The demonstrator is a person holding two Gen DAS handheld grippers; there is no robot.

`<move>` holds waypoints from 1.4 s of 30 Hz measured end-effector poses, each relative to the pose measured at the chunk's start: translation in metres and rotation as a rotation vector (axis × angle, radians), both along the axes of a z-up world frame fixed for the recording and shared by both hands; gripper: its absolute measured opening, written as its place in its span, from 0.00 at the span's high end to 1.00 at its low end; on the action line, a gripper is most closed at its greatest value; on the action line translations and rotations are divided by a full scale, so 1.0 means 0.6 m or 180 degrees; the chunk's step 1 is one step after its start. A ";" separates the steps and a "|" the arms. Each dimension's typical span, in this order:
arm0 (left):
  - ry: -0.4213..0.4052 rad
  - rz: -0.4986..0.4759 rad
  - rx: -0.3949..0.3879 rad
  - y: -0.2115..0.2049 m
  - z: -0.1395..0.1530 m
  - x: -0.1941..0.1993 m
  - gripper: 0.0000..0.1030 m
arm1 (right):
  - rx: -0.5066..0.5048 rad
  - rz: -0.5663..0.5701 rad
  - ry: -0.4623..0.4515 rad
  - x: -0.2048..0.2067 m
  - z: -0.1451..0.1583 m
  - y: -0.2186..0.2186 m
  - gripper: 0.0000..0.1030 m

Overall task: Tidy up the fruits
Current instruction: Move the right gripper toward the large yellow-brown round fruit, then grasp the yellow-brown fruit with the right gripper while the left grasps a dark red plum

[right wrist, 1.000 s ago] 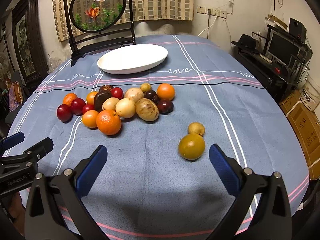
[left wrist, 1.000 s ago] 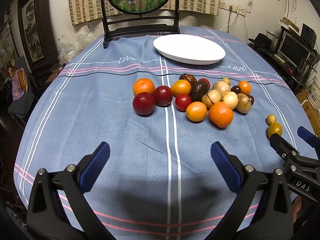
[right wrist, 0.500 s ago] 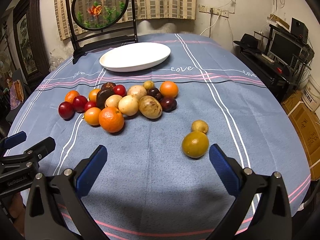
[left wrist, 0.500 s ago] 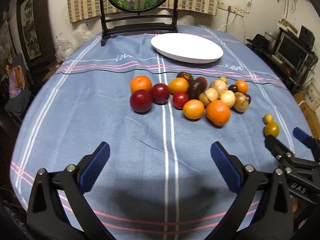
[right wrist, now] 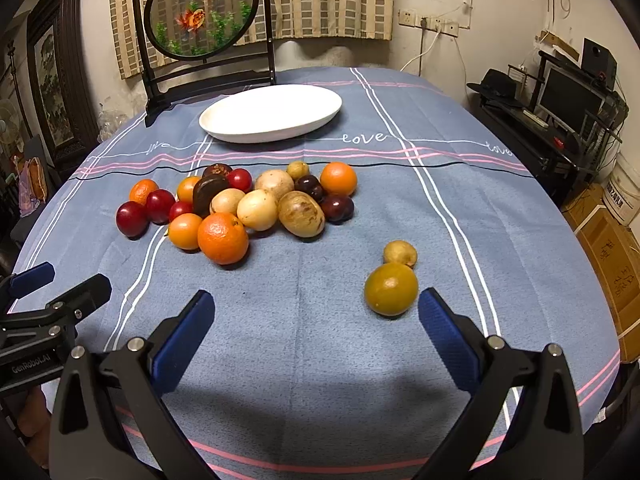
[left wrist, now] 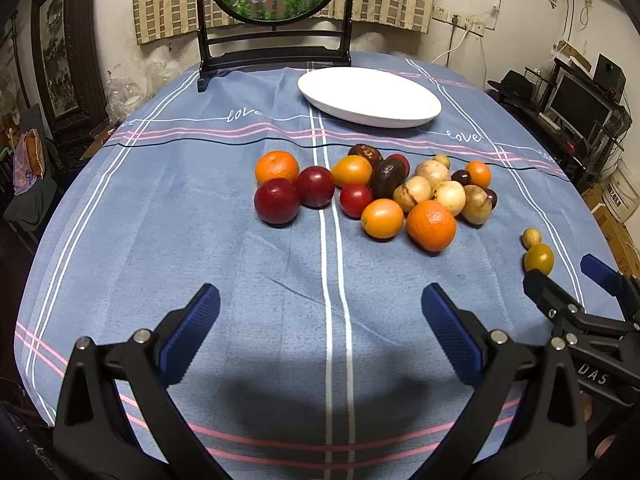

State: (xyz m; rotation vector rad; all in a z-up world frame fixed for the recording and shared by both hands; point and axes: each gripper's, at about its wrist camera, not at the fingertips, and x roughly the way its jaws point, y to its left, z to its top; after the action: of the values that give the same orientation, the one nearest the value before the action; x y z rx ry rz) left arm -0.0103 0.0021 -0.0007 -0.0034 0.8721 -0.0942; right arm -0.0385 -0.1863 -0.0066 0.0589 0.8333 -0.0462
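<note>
Meanwhile, both left tongs (left wrist: 320,320) and right tongs (right wrist: 316,320) hover wide open and empty, the yellow-green fruit (right wrist: 391,289) just ahead of the right pad, where a glancing close could roll it off the surface (right wrist: 320,340).

Dim warm indoor light; soft shadows near bottom edge; fisheye bending, dark corners; sharp focus.

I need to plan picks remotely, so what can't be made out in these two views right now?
- Fruit pile: rear fruits partly hidden by front ones in both views; the count is uncertain.
- White plate: its inside is barely visible at this low angle.
- Right gripper: cut off by the left view's edge.
- Left gripper: cut off by the right view's edge.
</note>
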 end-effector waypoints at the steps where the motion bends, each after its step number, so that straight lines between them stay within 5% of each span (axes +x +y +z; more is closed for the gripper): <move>1: 0.0009 -0.0003 0.0006 0.000 -0.001 0.000 0.02 | 0.0006 0.0003 0.0005 0.000 0.000 0.000 0.01; 16: 0.0062 -0.0055 0.0211 -0.010 -0.011 0.005 0.02 | -0.0068 0.0046 -0.0007 0.003 -0.011 -0.003 0.01; 22: 0.0045 -0.0133 0.0358 -0.011 -0.020 0.013 0.02 | 0.0187 0.0117 -0.0097 0.001 -0.012 -0.039 0.01; 30: 0.0069 -0.0188 0.0208 0.006 -0.035 0.028 0.02 | -0.0343 0.0340 0.0034 -0.011 -0.029 -0.085 0.01; 34: 0.0170 -0.0165 0.0204 0.010 -0.049 0.043 0.02 | -0.0312 0.0279 0.0156 -0.002 -0.050 -0.099 0.02; 42: 0.0189 -0.0124 0.0234 0.021 -0.056 0.057 0.02 | -0.0210 0.0331 0.0279 0.036 -0.070 -0.079 0.30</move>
State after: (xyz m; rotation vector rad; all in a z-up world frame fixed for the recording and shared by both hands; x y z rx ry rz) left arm 0.0242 0.0149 -0.0341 0.0800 0.9347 -0.0990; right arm -0.0169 -0.2335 -0.0487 -0.0489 0.9208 0.0219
